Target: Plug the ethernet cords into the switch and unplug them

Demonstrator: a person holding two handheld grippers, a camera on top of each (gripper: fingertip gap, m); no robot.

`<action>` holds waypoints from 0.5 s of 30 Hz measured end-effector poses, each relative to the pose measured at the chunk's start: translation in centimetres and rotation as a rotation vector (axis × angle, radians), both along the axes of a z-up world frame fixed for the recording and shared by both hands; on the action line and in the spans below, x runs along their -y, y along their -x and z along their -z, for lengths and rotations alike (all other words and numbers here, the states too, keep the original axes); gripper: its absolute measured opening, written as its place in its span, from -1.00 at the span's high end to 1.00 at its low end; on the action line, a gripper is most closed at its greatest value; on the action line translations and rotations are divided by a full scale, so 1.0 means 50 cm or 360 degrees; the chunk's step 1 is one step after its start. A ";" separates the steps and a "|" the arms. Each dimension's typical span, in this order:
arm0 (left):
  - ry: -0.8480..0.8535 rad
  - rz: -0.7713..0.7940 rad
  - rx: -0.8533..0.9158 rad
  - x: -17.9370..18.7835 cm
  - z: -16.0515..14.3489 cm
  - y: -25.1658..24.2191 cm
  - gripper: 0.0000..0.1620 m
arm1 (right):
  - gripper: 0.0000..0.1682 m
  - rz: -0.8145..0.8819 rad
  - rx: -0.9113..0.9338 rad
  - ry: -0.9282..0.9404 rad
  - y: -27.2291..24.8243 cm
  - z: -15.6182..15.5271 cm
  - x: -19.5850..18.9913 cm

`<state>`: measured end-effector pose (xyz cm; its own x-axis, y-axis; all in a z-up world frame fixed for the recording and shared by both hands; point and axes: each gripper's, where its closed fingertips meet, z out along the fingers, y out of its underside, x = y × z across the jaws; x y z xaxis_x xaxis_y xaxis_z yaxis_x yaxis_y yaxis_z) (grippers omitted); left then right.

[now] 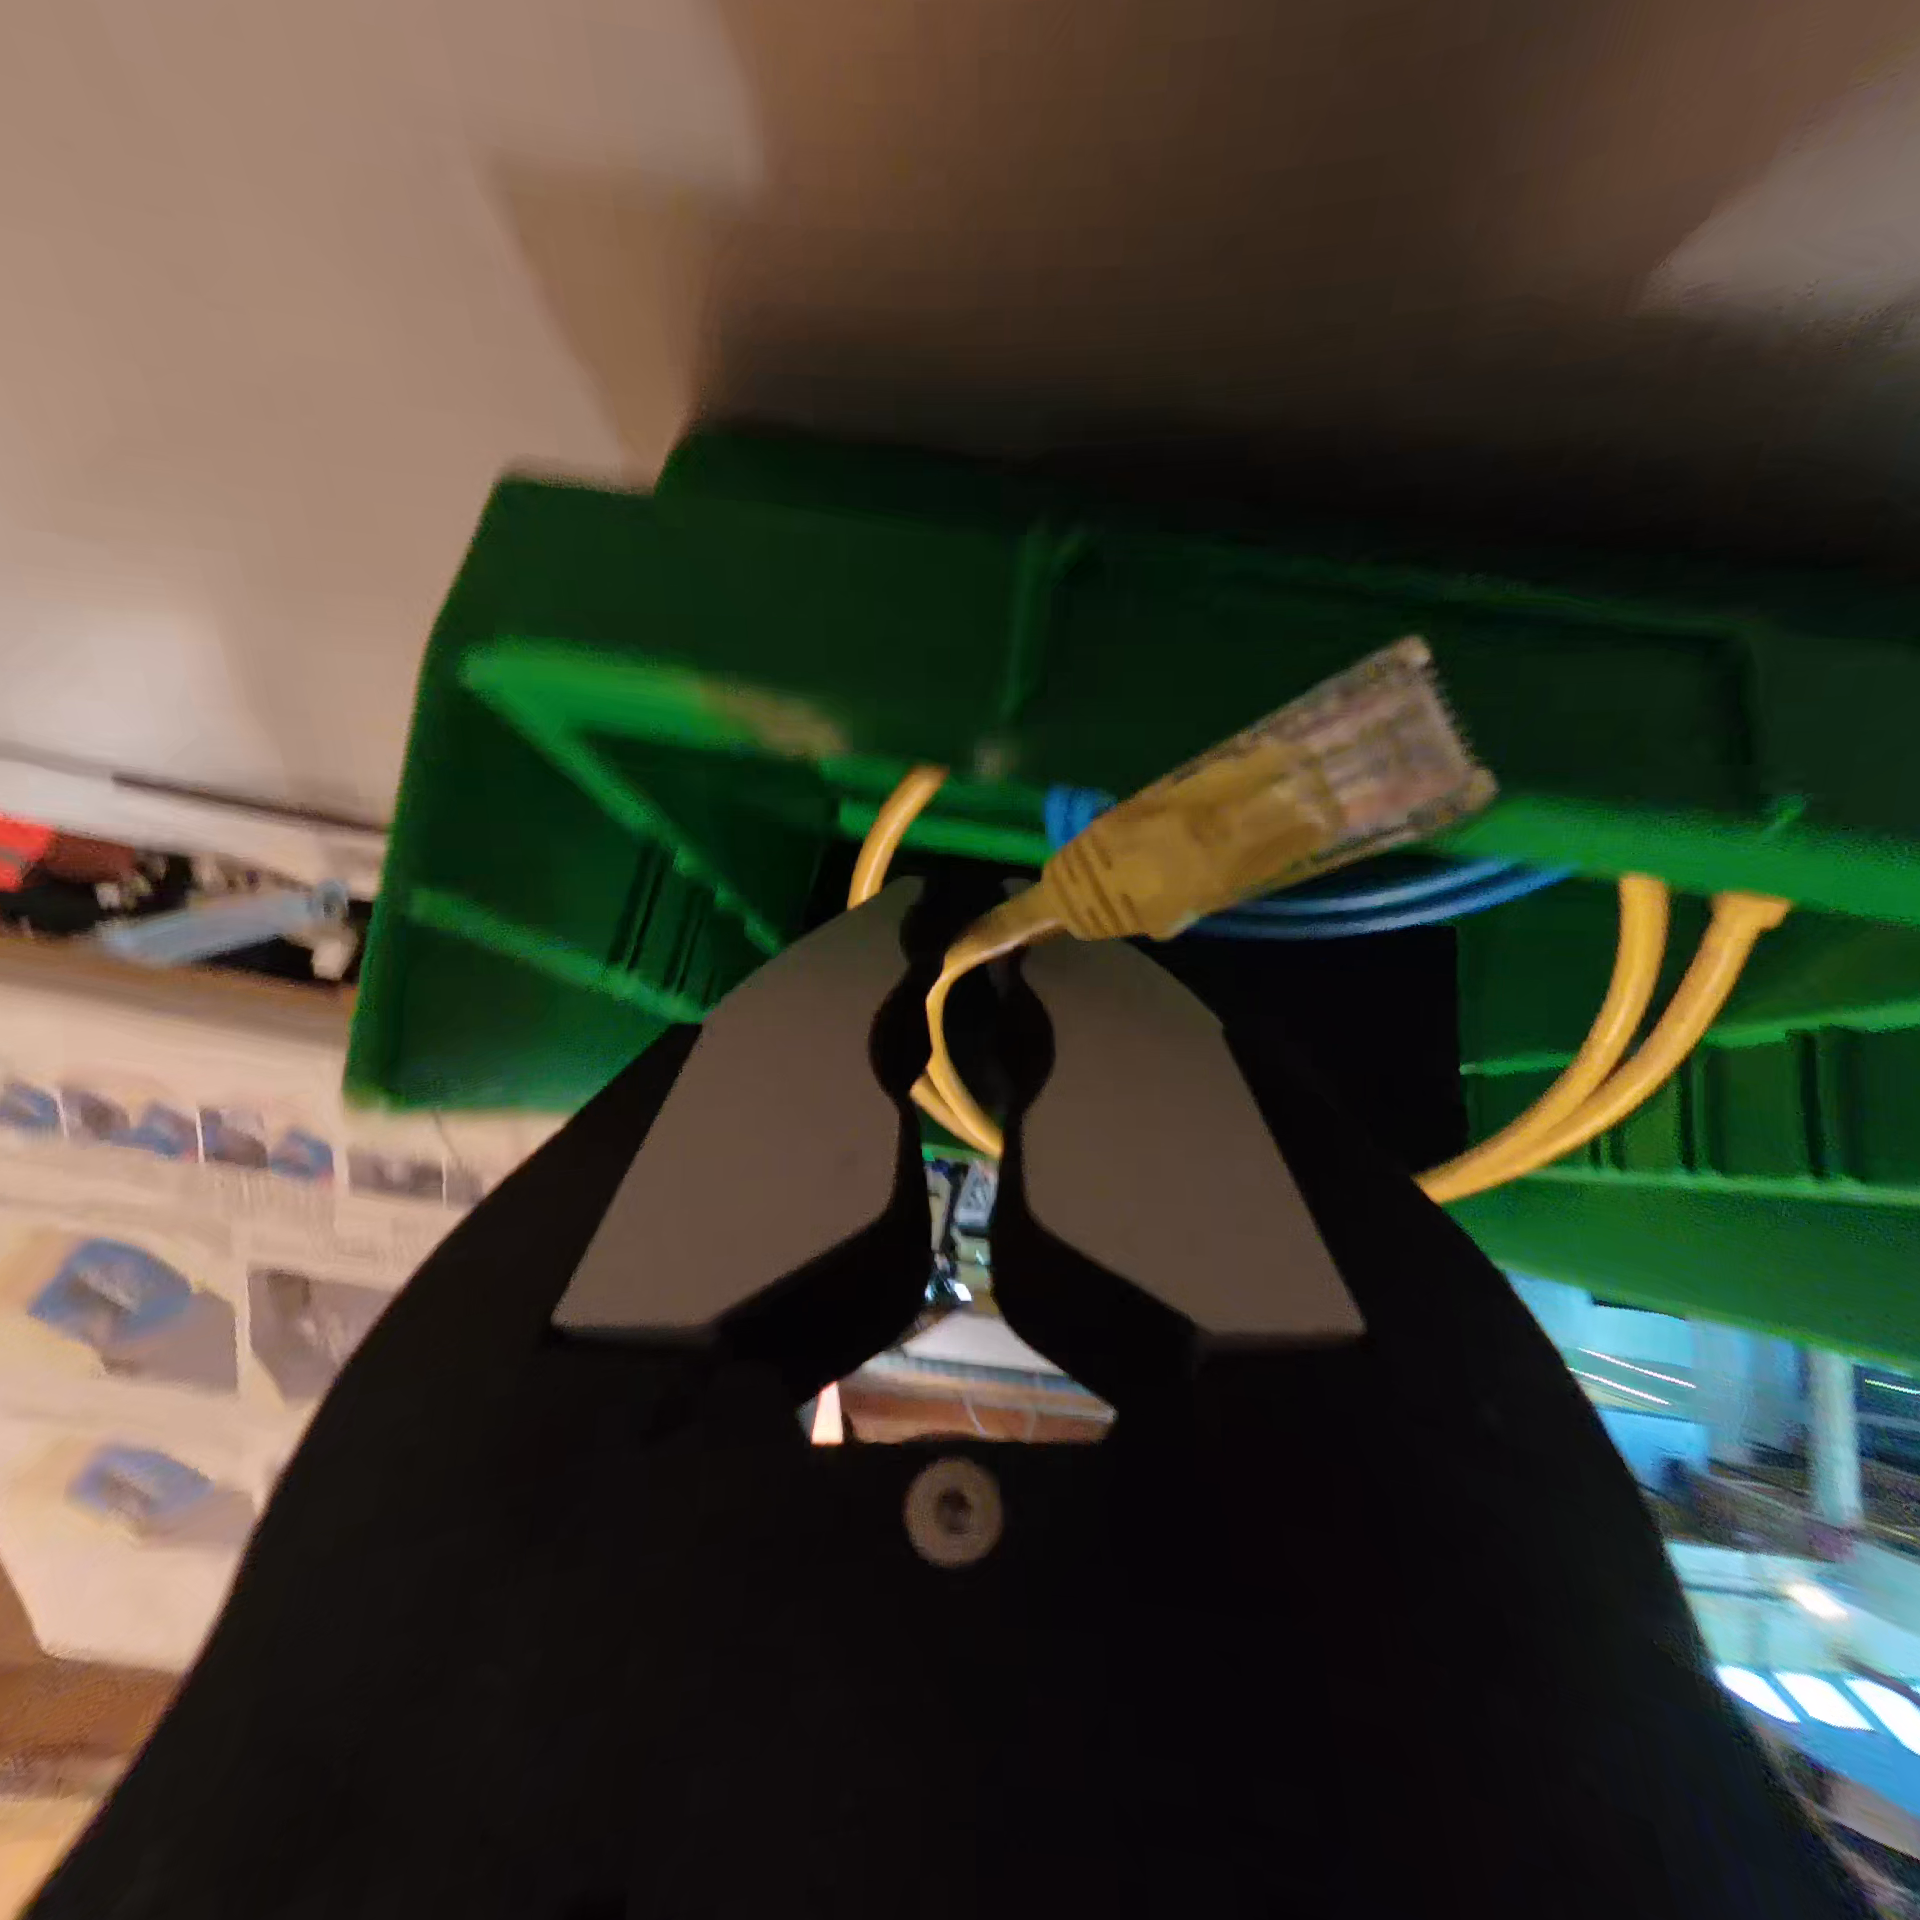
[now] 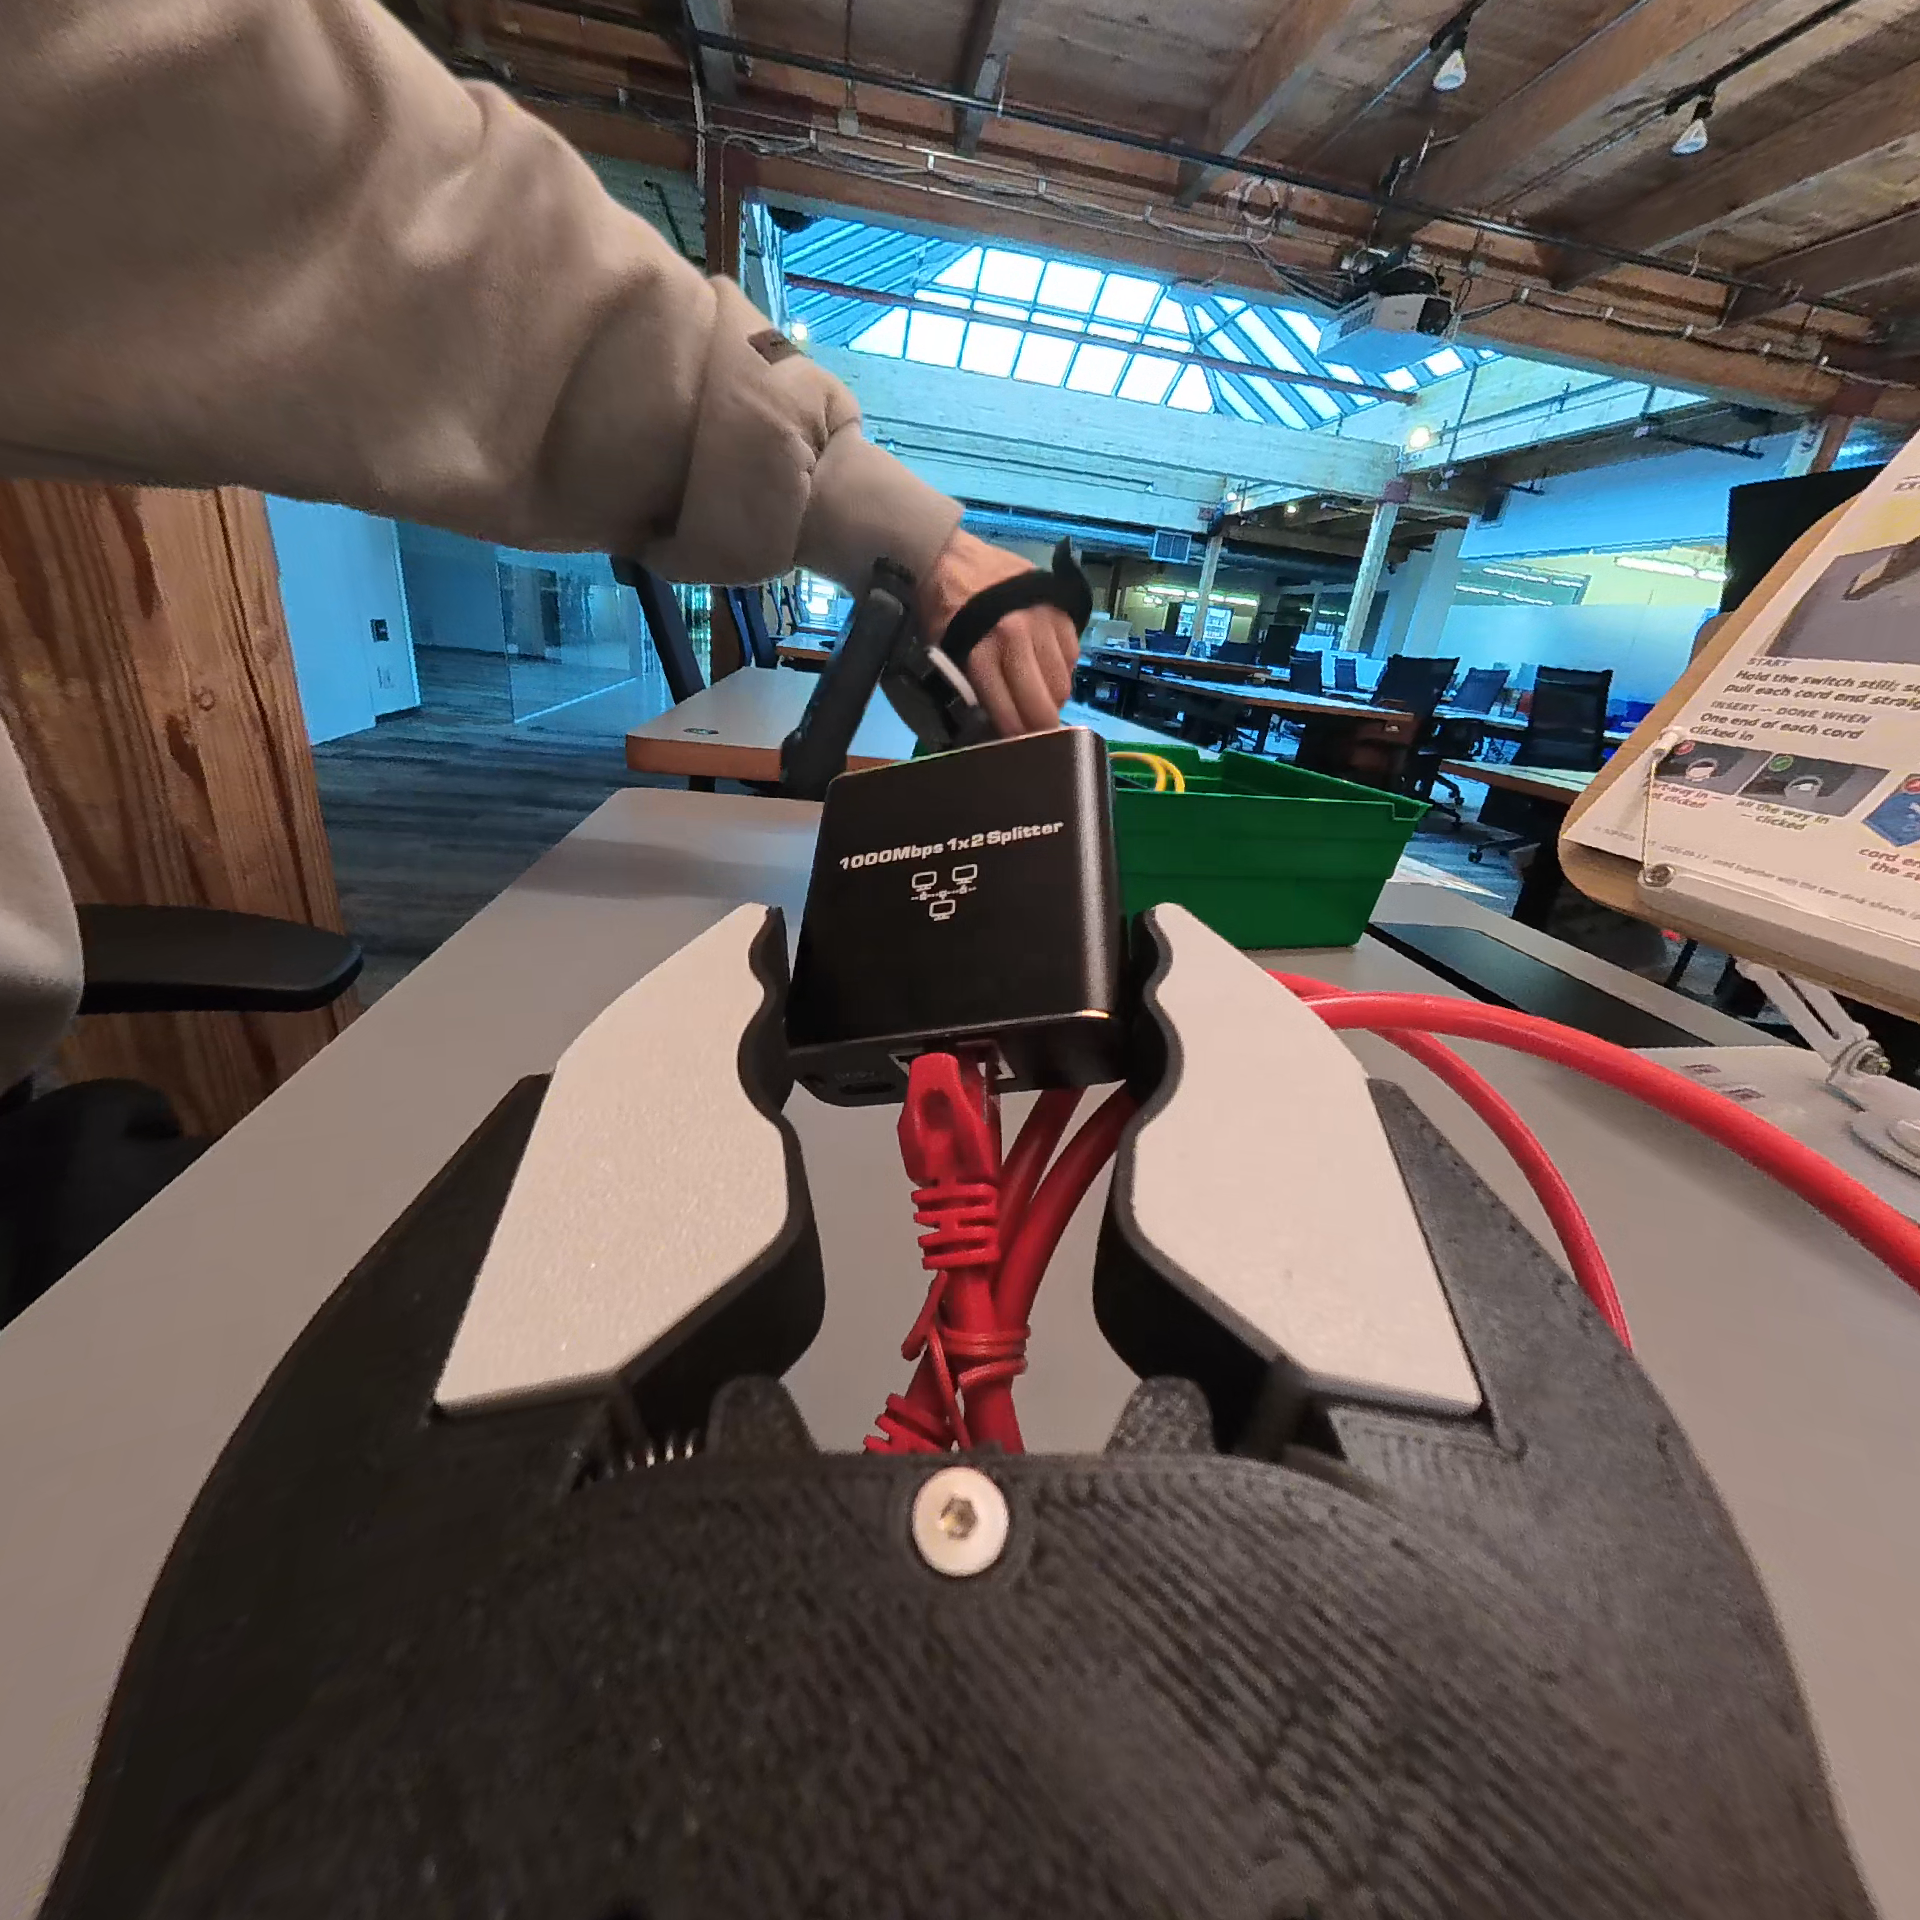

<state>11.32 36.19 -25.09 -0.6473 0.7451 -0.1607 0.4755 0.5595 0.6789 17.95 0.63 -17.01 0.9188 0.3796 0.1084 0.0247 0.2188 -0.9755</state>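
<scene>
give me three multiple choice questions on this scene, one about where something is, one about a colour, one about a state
1. Where is the black switch?
A. inside the green bin
B. between the right gripper's fingers, above the grey table
C. on the floor

2. What colour is the cord plugged into the switch?
A. red
B. blue
C. white

3. What is the left gripper doing?
A. wide open and empty
B. shut on the yellow cord
C. holding the switch

Answers:
1 B: the right gripper clamps the switch's sides above the table.
2 A: a red cord sits in its near port.
3 B: its fingers pinch the yellow cord just behind the plug, by the green bin.
</scene>
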 end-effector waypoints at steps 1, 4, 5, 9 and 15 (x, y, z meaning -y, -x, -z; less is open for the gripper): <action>0.0021 -0.0056 0.0083 -0.001 -0.024 -0.012 0.92 | 0.24 0.0001 -0.0005 -0.0003 -0.001 -0.001 0.000; 0.0195 -0.0372 0.0459 -0.009 -0.140 -0.047 0.93 | 0.24 0.0004 -0.0013 -0.0011 -0.002 -0.002 0.002; 0.0243 -0.0477 0.0623 -0.018 -0.196 -0.055 0.95 | 0.24 0.0003 -0.0013 -0.0014 -0.002 -0.002 0.002; 0.0501 -0.0842 0.1404 -0.045 -0.476 -0.037 0.94 | 0.24 -0.0004 -0.0013 -0.0016 -0.002 -0.002 0.003; 0.0800 -0.1189 0.2285 -0.023 -0.900 0.139 0.94 | 0.24 -0.0011 -0.0030 -0.0028 -0.003 -0.005 0.005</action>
<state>4.38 37.36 19.93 0.0592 0.0630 -0.9963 -0.7690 0.6392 -0.0053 18.12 0.36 -16.77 0.9180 0.3843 0.0977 0.0046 0.2361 -0.9717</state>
